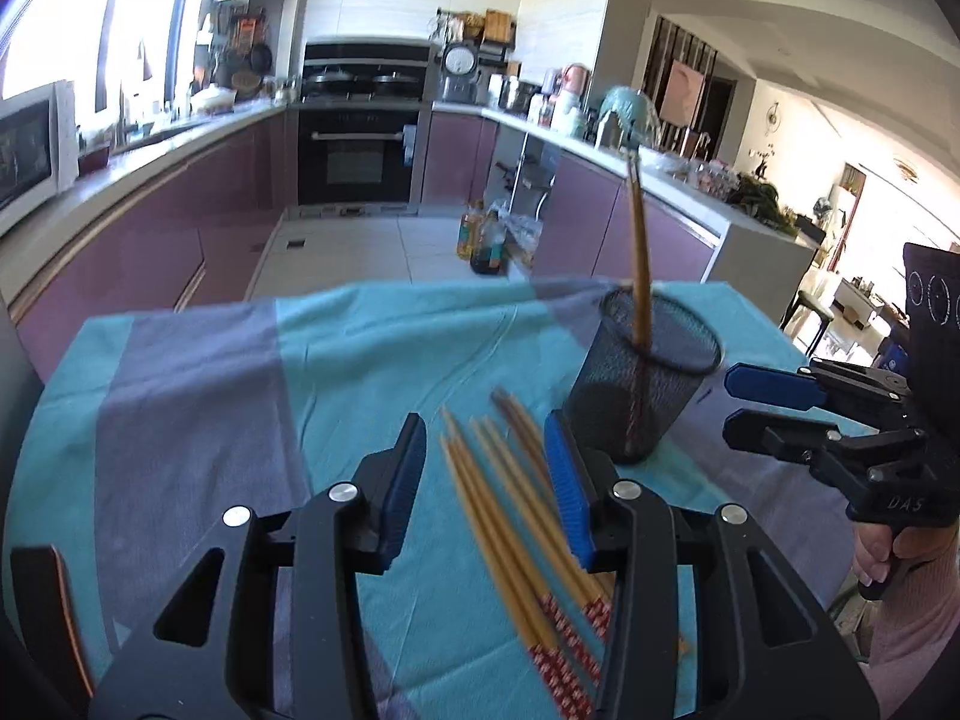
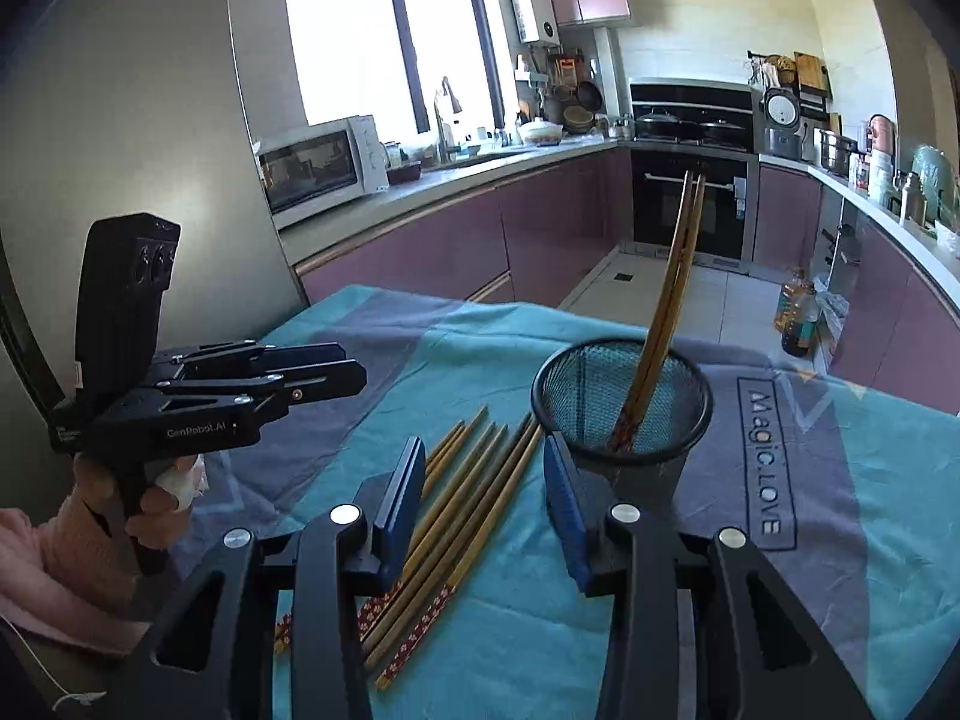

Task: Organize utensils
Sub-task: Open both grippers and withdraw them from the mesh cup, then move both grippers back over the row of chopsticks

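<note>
Several loose bamboo chopsticks (image 1: pixel 510 504) (image 2: pixel 474 498) with red patterned ends lie side by side on the teal and grey tablecloth (image 1: pixel 198 396) (image 2: pixel 870 480). A black mesh cup (image 1: pixel 636 396) (image 2: pixel 621 402) stands just right of them, with two chopsticks (image 1: pixel 641 252) (image 2: pixel 672 288) upright and leaning in it. My left gripper (image 1: pixel 485 426) (image 2: pixel 354 367) hovers open over the loose pile, and nothing is pressed between its blue pads. My right gripper (image 2: pixel 480 450) (image 1: pixel 729 402) is also open above the same pile, close beside the cup and holding nothing.
The cloth-covered table ends just beyond the cup, with tiled floor and oil bottles (image 1: pixel 483 240) (image 2: pixel 798 318) behind it. Purple kitchen cabinets, an oven (image 1: pixel 357 150) and a microwave (image 2: pixel 318 168) line the walls. A hand in a pink sleeve (image 2: pixel 90 546) holds each gripper handle.
</note>
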A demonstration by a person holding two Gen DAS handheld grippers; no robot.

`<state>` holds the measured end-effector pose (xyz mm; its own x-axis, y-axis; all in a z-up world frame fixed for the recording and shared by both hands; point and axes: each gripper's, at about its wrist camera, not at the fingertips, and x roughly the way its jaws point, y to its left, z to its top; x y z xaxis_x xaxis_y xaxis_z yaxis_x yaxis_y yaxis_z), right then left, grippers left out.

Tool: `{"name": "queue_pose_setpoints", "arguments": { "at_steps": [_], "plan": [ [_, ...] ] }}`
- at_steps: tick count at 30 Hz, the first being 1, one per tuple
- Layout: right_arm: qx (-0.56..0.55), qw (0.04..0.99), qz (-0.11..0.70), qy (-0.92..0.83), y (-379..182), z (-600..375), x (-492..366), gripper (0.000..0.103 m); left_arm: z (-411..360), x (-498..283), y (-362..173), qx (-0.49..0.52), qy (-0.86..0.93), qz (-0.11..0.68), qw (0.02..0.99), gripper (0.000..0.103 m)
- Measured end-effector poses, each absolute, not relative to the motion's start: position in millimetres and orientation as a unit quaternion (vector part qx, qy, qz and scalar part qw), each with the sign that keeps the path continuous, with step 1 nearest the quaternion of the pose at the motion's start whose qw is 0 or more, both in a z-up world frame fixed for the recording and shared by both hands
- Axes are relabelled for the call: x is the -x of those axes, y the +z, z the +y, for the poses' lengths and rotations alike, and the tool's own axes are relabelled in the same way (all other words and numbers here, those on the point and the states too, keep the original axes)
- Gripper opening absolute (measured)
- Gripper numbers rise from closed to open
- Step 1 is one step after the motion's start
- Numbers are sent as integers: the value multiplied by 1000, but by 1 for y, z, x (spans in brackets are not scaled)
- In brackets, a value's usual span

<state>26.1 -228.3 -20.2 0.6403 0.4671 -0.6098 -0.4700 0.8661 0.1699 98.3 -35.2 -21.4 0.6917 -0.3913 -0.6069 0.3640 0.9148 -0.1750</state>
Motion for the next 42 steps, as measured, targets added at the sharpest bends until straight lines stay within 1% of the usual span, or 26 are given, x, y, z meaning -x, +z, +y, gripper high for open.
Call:
{"name": "queue_pose_setpoints", "arguments": {
  "at_steps": [3, 9, 11, 32, 42],
  "plan": [
    [-3, 895, 371, 247, -42, -220, -32, 39, -31, -95, -48, 15, -206, 365, 908, 41],
    [-4, 884, 400, 241, -66, -206, -33, 39, -36, -85, -82, 10, -211, 401, 892, 41],
    [-2, 883, 406, 234, -70, -204, -32, 39, -47, -85, -85, 7, -210, 406, 890, 41],
    [6, 880, 431, 201, -89, -195, -41, 35, -61, -89, -110, -17, -193, 434, 880, 40],
    [20, 880, 434, 192, -90, -196, -40, 30, -65, -93, -114, -28, -182, 433, 882, 40]
  ]
}}
